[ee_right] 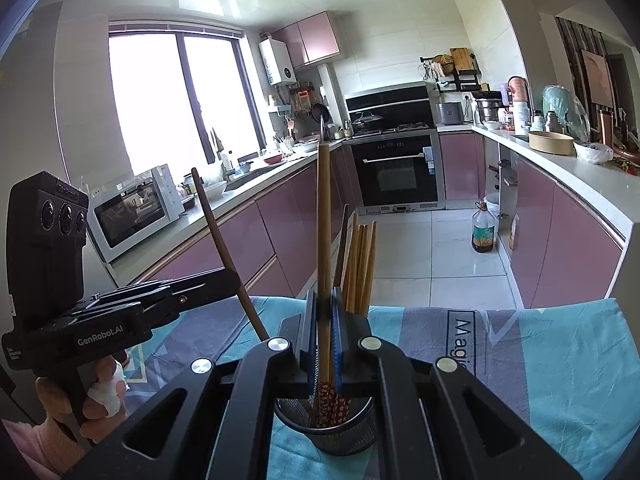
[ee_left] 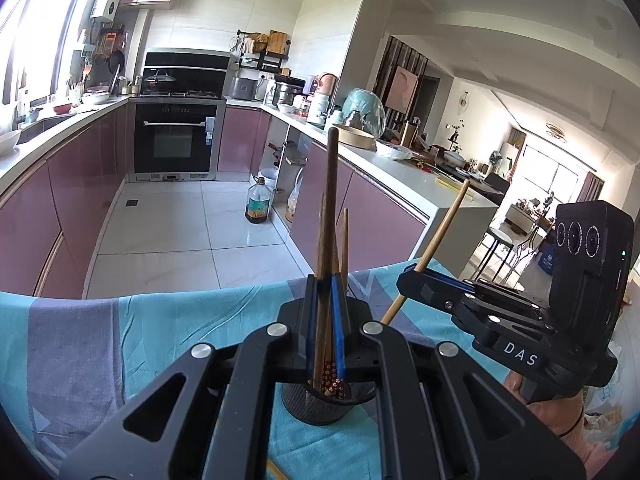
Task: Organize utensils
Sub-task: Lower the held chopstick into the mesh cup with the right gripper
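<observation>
A black mesh cup stands on the blue-grey cloth, with several chopsticks in it. My left gripper is shut on a dark wooden chopstick, held upright over the cup. My right gripper is beside it to the right, shut on a lighter chopstick. In the right wrist view the right gripper holds its chopstick upright over the cup, which holds several chopsticks. The left gripper is at the left, holding its chopstick tilted.
The cloth covers a table whose far edge faces the kitchen floor. Pink cabinets and counters run left and right, an oven at the back. An oil bottle stands on the floor.
</observation>
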The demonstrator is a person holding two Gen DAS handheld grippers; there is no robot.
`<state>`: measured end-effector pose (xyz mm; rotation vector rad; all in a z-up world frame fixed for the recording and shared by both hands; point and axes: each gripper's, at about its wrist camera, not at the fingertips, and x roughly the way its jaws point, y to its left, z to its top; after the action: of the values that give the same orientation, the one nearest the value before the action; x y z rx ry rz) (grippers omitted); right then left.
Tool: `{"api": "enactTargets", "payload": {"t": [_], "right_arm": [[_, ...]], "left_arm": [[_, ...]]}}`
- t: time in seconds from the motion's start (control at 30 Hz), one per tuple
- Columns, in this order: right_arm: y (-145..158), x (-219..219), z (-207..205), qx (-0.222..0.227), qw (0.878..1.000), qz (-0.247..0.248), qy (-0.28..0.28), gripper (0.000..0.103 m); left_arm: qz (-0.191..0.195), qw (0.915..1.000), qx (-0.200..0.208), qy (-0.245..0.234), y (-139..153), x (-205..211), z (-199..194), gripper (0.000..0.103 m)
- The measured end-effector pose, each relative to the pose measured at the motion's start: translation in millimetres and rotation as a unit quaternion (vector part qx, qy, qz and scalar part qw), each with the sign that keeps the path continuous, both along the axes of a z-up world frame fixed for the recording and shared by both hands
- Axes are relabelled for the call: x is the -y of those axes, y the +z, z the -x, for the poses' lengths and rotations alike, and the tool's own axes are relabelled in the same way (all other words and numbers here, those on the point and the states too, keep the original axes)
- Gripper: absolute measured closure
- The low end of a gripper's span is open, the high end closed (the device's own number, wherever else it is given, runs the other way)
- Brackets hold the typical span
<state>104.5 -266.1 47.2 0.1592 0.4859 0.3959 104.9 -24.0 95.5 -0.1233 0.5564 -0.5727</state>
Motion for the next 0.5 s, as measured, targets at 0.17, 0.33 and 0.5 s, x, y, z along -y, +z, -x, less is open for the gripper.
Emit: {"api": "enactTargets", "payload": {"t": [0.17,0.33,0.5], "right_arm": [[-2.9,-1.8,-4.4,-0.006,1.000,0.002,0.000,0.098],[-6.9,-3.7,-7.0,-0.013,1.000,0.005,0.003,0.098],[-11.8,-5.9,-11.5,-0.020,1.000,0.008,0.005,0.098]], "left_arm": [[-0.003,1.0000,-0.004,0.000,-1.5,1.3,-3.4,0.096],[-0.009,0.9999,-0.009,-0.002,-2.5,5.2,-6.3,0.096],[-0.017,0.9997,-0.017,-0.006,-4.3,8.6,-11.5,0.096]]}}
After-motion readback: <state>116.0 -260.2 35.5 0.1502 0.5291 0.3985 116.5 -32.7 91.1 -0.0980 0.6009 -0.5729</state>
